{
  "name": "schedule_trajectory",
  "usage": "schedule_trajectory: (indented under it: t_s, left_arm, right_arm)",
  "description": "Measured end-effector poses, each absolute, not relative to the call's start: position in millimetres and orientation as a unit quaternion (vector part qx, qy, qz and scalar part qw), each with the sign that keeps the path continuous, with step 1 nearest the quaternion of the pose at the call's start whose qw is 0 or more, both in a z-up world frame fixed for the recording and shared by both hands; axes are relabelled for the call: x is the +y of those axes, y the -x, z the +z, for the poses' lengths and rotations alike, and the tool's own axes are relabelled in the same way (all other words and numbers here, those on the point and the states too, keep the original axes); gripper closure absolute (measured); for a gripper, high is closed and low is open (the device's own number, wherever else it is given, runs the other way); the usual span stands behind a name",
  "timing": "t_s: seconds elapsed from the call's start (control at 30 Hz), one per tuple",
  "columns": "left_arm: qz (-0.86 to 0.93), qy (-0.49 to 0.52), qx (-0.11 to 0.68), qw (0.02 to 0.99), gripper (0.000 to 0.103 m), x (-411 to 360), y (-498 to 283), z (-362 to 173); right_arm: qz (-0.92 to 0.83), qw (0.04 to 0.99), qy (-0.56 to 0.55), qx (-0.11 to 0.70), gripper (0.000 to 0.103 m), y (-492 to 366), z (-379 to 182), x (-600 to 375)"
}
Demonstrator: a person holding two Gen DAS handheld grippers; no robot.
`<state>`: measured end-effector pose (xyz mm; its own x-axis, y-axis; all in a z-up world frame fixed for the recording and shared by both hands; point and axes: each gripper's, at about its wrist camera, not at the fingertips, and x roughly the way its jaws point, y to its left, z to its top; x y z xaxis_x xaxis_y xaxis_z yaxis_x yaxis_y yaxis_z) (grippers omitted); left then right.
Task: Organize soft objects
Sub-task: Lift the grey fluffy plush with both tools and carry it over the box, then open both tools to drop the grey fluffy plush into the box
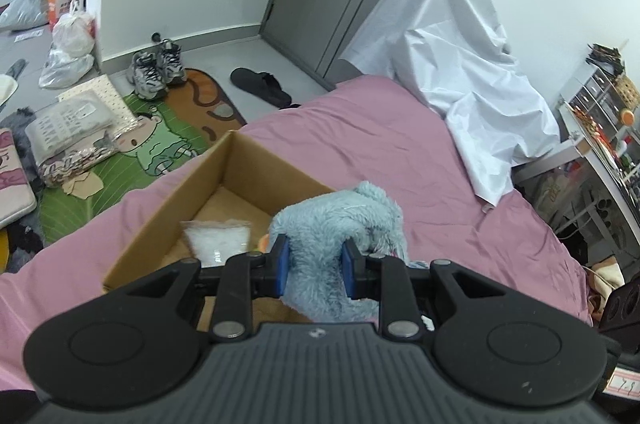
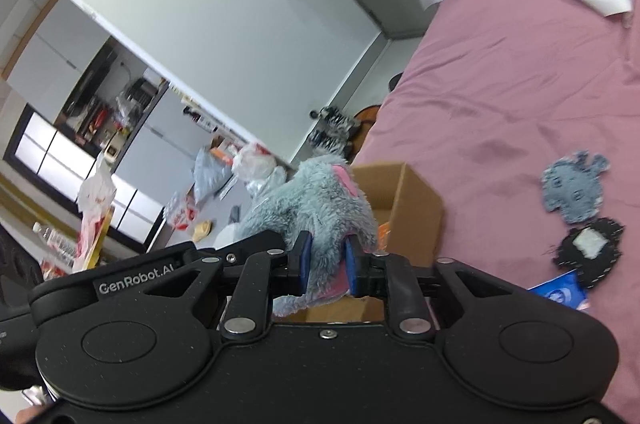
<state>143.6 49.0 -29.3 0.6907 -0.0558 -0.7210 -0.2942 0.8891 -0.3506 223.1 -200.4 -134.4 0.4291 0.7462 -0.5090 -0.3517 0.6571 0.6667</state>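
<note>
A fluffy light-blue plush toy with pink patches hangs over an open cardboard box on the pink bed. My left gripper is shut on one part of the plush, blue pads pressing into the fur. My right gripper is shut on another part of the same toy, beside the box. Inside the box lies a clear bag of white filling. In the right wrist view a blue fabric patch and a black fabric patch lie on the bed sheet.
A white sheet drapes over something at the bed's far side. Shoes, a slipper, plastic bags and a cartoon mat lie on the floor. A blue packet lies near the patches. Shelving stands at the right.
</note>
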Motion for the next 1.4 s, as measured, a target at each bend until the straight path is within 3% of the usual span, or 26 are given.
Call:
schedule_trajectory:
  t_s: [0.67,0.93,1.07,1.23,1.4]
  left_arm:
    - [0.084,0.254,0.469,0.842,0.074,81.8,-132.2,-82.1]
    - [0.094,0.225,0.453,0.858,0.052,73.3,-130.4,-62.4]
    - [0.095,0.213,0.457,0.858,0.049,67.5,-130.9,-59.2]
    - [0.107,0.195,0.456,0.862,0.031,57.7,-128.8,-52.1]
    - [0.108,0.182,0.447,0.869,0.024,44.3,-125.2,-42.1]
  right_arm:
    - [0.308,0.804,-0.171,0.480,0.068,-211.7,-147.1,-181.7]
    - [0.303,0.804,-0.167,0.484,0.063,-209.3,-143.9,-186.0]
    - [0.298,0.804,-0.169,0.486,0.062,-208.9,-142.0,-192.9]
    - [0.297,0.812,-0.170,0.473,0.054,-204.5,-130.3,-204.5]
    - [0.302,0.820,-0.166,0.458,0.047,-198.5,-117.6,-216.3]
